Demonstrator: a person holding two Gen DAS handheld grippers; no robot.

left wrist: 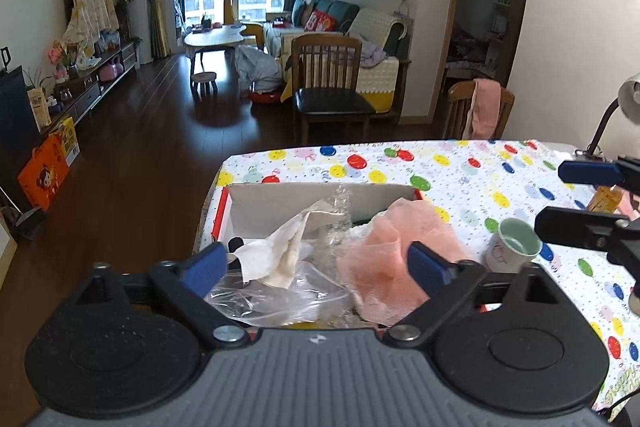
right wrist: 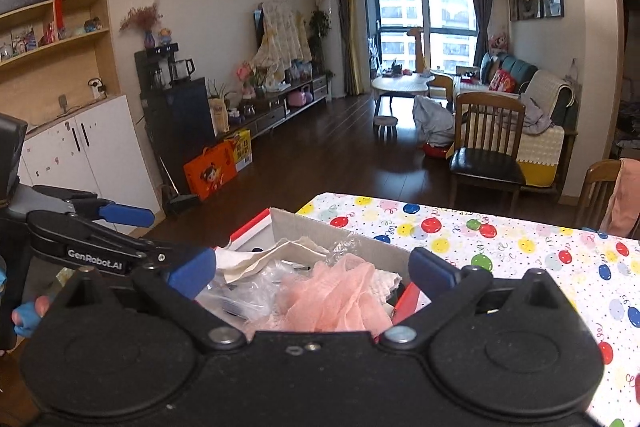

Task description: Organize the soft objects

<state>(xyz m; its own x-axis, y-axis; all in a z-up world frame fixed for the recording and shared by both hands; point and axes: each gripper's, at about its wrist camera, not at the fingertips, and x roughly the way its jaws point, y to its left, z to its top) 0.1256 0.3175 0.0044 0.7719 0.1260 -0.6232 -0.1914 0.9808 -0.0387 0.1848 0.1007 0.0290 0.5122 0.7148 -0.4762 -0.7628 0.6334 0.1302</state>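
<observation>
I see one cardboard box [left wrist: 248, 213] holding one frilly pink mesh puff [left wrist: 384, 259], one crumpled white cloth [left wrist: 280, 251] and clear crinkled plastic [left wrist: 276, 291]. My left tongs [left wrist: 316, 259] and right tongs [right wrist: 312, 271] both gape, empty.

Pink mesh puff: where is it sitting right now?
The pink mesh puff lies in the cardboard box at the table's near corner, right of the white cloth, with the cup outside on its right.

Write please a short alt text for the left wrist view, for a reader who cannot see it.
The open left tongs hover over a cardboard box holding a pink mesh puff, a white cloth and clear plastic bags. The box sits on a balloon-print tablecloth beside a cup; the right tongs show at right.
</observation>
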